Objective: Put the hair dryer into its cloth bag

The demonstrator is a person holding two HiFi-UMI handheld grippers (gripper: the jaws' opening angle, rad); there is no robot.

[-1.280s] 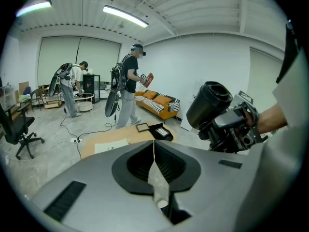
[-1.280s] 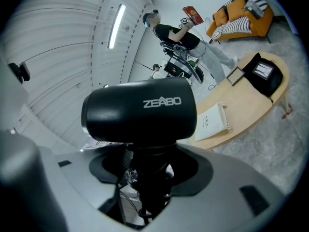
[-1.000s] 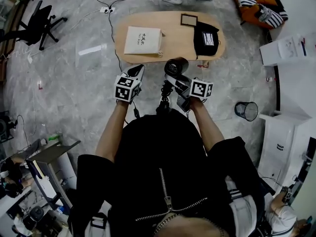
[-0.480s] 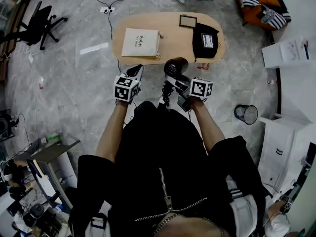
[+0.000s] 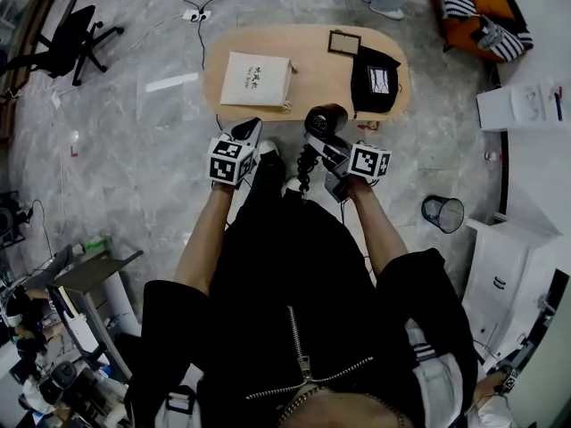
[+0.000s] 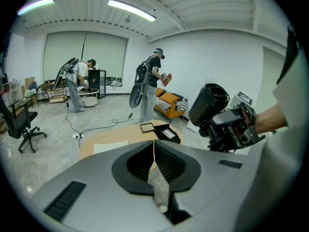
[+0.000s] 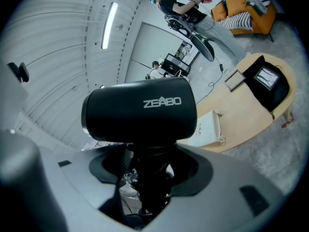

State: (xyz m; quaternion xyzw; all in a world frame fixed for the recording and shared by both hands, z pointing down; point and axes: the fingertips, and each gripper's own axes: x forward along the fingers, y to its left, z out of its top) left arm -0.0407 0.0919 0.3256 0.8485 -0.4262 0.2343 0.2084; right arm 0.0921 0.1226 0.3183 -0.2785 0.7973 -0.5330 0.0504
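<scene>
The black hair dryer [image 5: 322, 120] is not on the table [image 5: 312, 69]: it hangs in the air at the table's near edge, barrel uppermost. Its handle is clamped between the jaws of the right gripper [image 7: 147, 174], and its cord dangles below. The white cloth bag [image 5: 256, 79] lies flat on the left part of the table, drawstring end toward the near edge, well apart from the dryer. The left gripper [image 6: 154, 151] is held just short of the table's near edge, below the bag. Its jaws are pressed together with nothing between them. On the right end of the table lies a black pouch [image 5: 373, 77] with a pale panel, and a small dark frame [image 5: 343, 42] sits at the far edge beside it. Right of the table, on the grey floor, stands a wire waste bin [image 5: 443, 211]. An office chair [image 5: 70, 41] stands well off to the table's left.
</scene>
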